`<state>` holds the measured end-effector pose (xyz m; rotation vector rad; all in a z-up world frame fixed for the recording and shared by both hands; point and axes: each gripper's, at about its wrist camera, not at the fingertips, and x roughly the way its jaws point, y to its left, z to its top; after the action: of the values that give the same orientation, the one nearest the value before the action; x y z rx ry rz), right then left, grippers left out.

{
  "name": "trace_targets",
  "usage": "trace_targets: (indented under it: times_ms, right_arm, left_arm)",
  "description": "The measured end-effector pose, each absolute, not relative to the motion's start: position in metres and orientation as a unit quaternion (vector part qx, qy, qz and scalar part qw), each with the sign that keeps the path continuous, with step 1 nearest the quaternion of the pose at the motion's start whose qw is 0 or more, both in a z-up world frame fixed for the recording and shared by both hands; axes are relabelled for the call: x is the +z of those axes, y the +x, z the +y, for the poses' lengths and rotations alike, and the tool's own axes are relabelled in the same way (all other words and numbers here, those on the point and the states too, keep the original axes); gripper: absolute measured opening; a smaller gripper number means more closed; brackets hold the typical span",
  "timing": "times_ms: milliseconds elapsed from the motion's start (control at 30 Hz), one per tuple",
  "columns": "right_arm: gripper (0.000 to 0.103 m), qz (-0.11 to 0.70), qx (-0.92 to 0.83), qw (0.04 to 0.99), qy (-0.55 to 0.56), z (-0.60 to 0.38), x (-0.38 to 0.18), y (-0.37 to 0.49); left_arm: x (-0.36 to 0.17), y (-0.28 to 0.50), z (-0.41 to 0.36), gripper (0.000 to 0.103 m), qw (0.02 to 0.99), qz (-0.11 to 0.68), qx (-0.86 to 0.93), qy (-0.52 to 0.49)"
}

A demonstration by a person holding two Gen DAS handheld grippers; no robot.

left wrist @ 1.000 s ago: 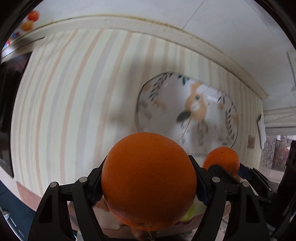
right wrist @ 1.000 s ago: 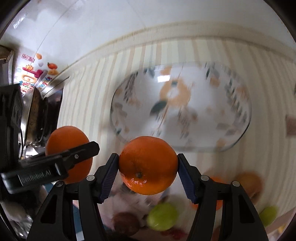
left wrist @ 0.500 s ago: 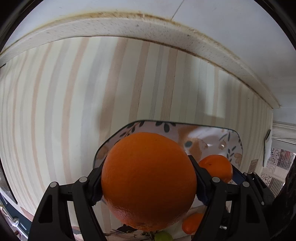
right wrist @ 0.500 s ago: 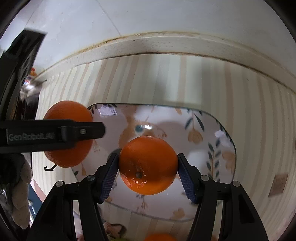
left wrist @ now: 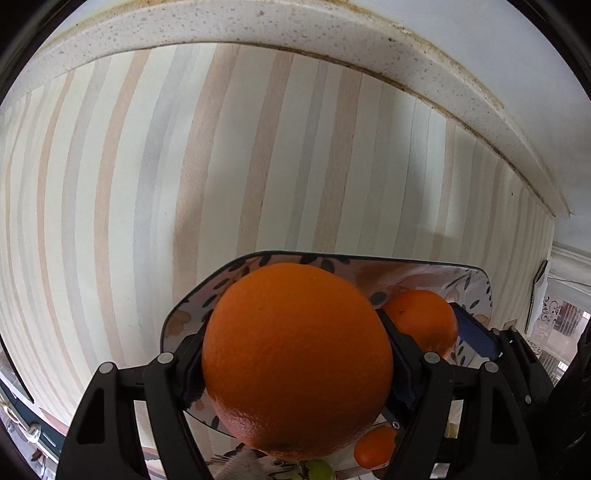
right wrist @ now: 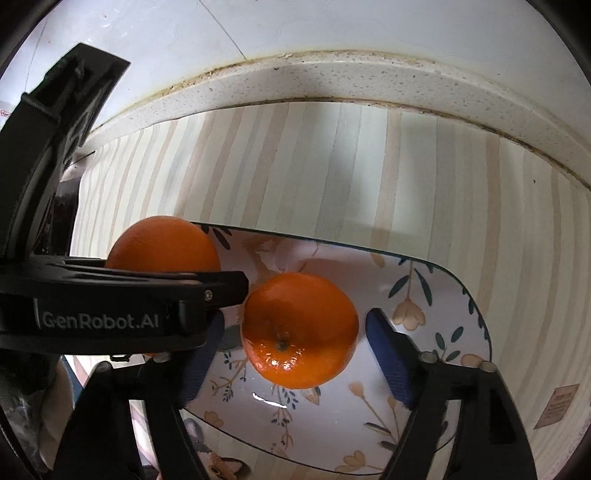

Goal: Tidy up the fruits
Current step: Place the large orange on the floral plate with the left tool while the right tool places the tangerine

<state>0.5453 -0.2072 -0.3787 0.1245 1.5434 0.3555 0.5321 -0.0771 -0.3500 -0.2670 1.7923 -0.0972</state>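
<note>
A striped covering [left wrist: 258, 166] is laid over the counter, bounded by a speckled stone ledge [right wrist: 332, 77] and white wall [right wrist: 295, 26].

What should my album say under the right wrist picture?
Right gripper, just opened, leaves an orange on the flowered plate.

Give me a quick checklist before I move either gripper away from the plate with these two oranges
1. Right gripper released: ok, fingers have just been opening, gaps on both sides of the small orange.
2. Small orange resting on the plate: ok.
3. Left gripper holds the large orange: ok, fingers pressed on it.
4. Large orange over the plate: ok, near its left end.
5. Large orange touching the plate: cannot tell.
6. Grippers clear of each other: not ok, very close.
</note>
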Motion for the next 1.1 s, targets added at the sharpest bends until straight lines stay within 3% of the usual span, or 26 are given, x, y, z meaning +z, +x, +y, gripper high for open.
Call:
trace_targets:
  times_ms: [167, 433, 1100]
  right_arm:
    - [0.096, 0.704, 0.150, 0.691, 0.064, -0.212, -0.377, 0.546]
    - [0.096, 0.709, 0.126, 0.691, 0.059, -0.222, -0.355, 0.533]
    - [0.096, 0.667, 0.077, 0.737, 0.076, -0.248, -0.269, 0.435]
  left_arm:
    - [-0.339, 0.534, -0.069, 0.087, 0.628, 0.769, -0.035, -0.113]
    - [-0.307, 0.524, -0.056, 0.087, 0.655, 0.747, -0.027, -0.111]
    - [-0.216, 0.398, -0.044, 0.087, 0.740, 0.671, -0.023, -0.044]
